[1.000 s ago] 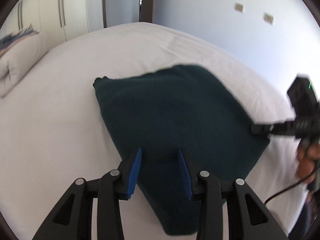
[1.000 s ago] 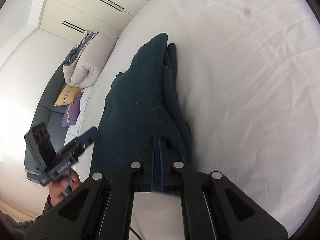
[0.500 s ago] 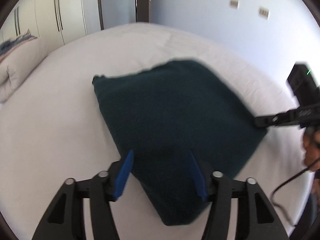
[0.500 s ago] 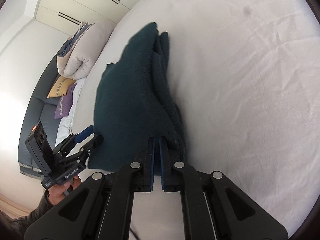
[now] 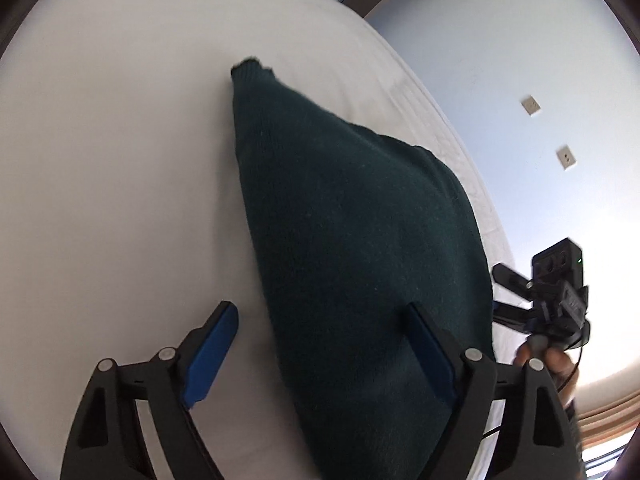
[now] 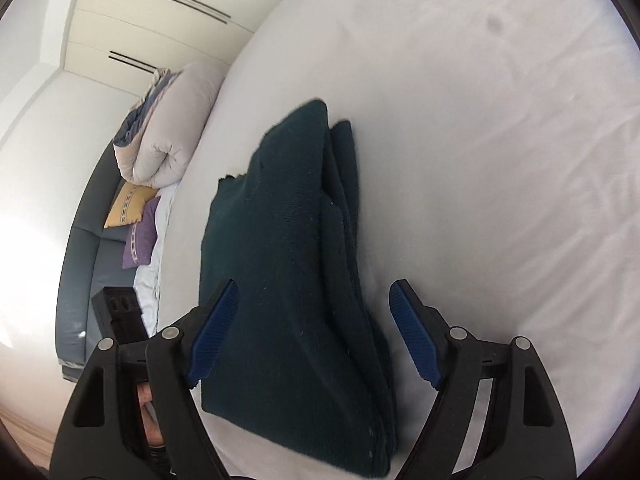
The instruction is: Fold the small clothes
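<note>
A dark green knitted garment lies folded in several layers on the white bed. My left gripper is open above its near end, one blue pad over the sheet and one over the fabric, holding nothing. In the right wrist view the same garment lies flat with its stacked fold edges on the right side. My right gripper is open wide, straddling the garment's near end, empty. The right gripper also shows in the left wrist view beyond the garment's right edge.
A rolled beige duvet lies at the bed's far left end. A grey sofa with yellow and purple cushions stands beside the bed. Cream wardrobes line the back wall. A white wall with sockets runs along the bed's right side.
My right gripper has opened and let go of the garment's edge, which now lies flat. My left gripper has opened wider and swung left over the near end.
</note>
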`<state>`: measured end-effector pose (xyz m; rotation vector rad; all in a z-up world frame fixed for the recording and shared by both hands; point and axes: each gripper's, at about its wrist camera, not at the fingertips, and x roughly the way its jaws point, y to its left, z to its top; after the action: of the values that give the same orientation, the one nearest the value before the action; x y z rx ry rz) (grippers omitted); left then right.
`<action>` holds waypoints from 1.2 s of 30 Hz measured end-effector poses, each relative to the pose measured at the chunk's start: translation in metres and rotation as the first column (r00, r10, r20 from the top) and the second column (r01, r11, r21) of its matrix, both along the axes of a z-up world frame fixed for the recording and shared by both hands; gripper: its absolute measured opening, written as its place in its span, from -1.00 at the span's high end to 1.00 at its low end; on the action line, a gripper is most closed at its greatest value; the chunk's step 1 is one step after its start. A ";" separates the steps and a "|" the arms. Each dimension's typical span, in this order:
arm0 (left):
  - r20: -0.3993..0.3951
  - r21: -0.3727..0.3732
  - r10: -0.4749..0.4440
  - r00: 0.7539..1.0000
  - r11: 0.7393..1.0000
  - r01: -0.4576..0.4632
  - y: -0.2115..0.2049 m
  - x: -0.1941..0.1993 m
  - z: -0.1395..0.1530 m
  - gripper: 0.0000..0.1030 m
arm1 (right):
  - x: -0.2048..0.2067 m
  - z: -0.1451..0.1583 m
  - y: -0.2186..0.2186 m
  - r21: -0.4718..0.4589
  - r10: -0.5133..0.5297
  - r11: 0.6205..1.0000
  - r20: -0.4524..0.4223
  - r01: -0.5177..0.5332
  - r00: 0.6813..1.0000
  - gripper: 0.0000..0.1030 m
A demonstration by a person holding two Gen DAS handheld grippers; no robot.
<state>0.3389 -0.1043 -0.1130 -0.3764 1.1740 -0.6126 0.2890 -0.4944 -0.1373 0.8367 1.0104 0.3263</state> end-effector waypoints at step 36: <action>0.157 0.240 0.035 0.987 0.968 -0.072 0.135 -0.227 0.076 0.26 | -0.204 0.095 0.271 -0.373 0.249 0.909 0.122 -0.189 0.961 0.62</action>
<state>0.1114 0.0304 -0.0366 -0.1479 1.0747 -0.4349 0.0845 -0.2230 -0.0424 0.3576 0.9704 0.3831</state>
